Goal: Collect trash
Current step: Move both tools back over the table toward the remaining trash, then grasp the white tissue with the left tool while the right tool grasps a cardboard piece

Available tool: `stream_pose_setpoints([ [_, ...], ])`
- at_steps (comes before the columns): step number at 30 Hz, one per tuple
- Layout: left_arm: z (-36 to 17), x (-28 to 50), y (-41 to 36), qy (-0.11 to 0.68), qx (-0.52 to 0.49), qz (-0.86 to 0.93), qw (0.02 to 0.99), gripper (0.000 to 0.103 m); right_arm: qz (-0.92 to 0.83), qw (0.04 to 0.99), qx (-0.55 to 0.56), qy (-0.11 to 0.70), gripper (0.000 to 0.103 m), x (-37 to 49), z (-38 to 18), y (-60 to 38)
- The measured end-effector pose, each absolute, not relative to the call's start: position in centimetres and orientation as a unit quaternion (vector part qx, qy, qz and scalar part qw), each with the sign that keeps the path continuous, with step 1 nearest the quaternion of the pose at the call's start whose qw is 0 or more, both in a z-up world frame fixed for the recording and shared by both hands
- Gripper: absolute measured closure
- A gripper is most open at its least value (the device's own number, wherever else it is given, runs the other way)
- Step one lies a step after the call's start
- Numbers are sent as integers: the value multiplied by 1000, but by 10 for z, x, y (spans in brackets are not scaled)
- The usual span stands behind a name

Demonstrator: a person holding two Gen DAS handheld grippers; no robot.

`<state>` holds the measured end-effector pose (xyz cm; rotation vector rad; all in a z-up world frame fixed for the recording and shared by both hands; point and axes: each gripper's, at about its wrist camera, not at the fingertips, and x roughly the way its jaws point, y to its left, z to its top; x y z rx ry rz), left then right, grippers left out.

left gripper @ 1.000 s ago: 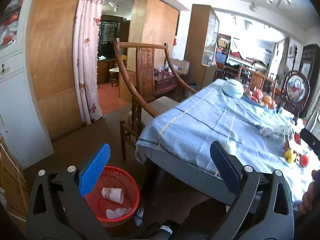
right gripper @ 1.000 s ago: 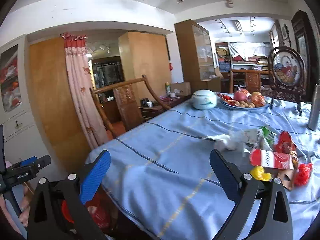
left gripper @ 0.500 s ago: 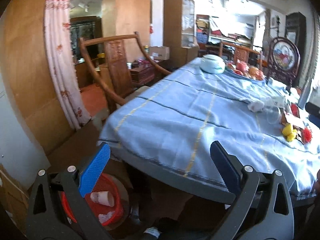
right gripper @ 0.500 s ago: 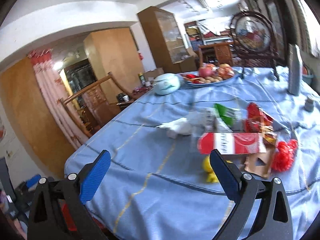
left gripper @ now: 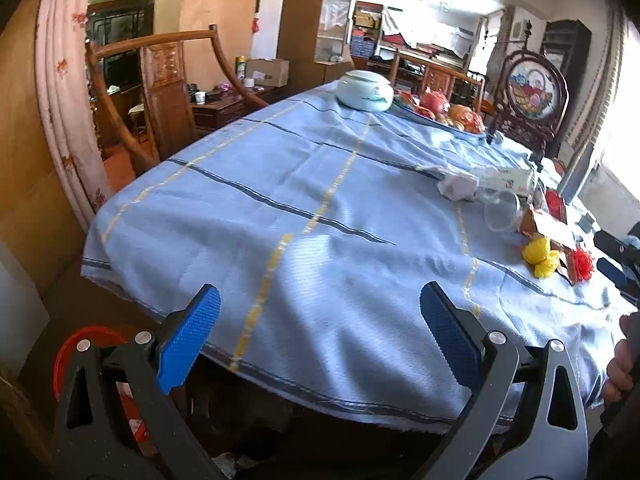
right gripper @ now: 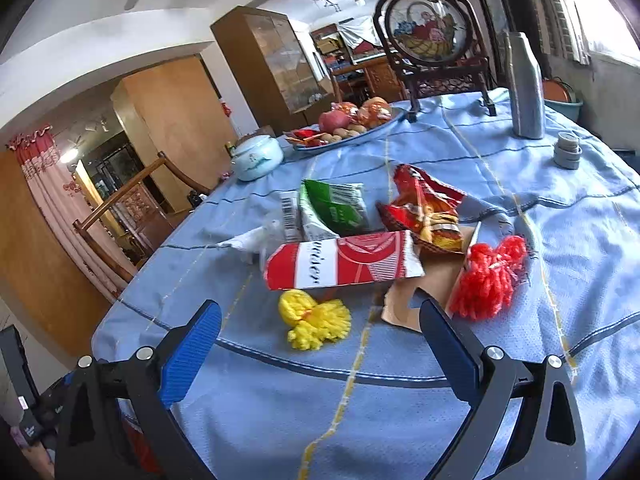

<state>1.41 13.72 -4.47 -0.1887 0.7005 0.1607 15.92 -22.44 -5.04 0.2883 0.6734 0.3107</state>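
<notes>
Each gripper, the left gripper [left gripper: 318,332] and the right gripper [right gripper: 320,344], has black triangular cut-out arms with silver round screws. Their fingers [left gripper: 188,340] carry blue textured pads. Bare skin of a hand [left gripper: 620,364] shows at the left view's right edge.

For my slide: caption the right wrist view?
Open right gripper faces yellow pom-pom and red wrapper on the tablecloth.

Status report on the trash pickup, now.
Both grippers, left and right, open, empty. Yellow wad nearest right gripper, untouched. Red bin on floor. Nothing blocking.
</notes>
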Motion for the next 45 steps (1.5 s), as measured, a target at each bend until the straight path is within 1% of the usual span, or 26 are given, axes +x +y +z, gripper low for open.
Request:
stream_pose_setpoints([
  [7,-43,25,142,344,-76,72,933,7,140,924,148,323,5,163,-56,-223],
  [13,-33,54,139,351,-67,48,933,7,116,939,122,300,5,158,-53,-231],
  [18,-31,93,109,370,-47,-10,928,7,101,941,127,296,5,163,-52,-253],
  [24,-27,156,64,396,-42,-92,913,7,49,955,102,273,5,165,-47,-276],
  [26,-26,178,54,400,-39,-94,911,7,63,950,119,281,5,169,-51,-282],
  [28,-28,200,48,407,-45,-98,907,7,90,946,133,281,5,174,-53,-285],
  [34,-43,252,53,445,-114,-103,882,8,107,935,191,280,5,184,-58,-299],
  [36,-51,258,56,459,-129,-104,873,21,113,928,215,283,5,186,-62,-306],
  [38,-53,259,54,466,-130,-120,867,56,119,922,233,286,5,188,-64,-311],
  [39,-53,259,51,465,-126,-125,867,63,120,920,238,288,5,189,-65,-312],
  [40,-52,257,48,462,-118,-129,869,80,120,919,239,290,5,190,-66,-311],
  [41,-49,254,47,459,-114,-132,871,88,120,919,238,291,5,190,-66,-310],
  [43,-38,242,47,443,-110,-136,879,91,119,921,232,289,5,189,-66,-309],
  [45,-24,224,50,419,-98,-128,894,91,115,926,220,286,5,187,-64,-306],
])
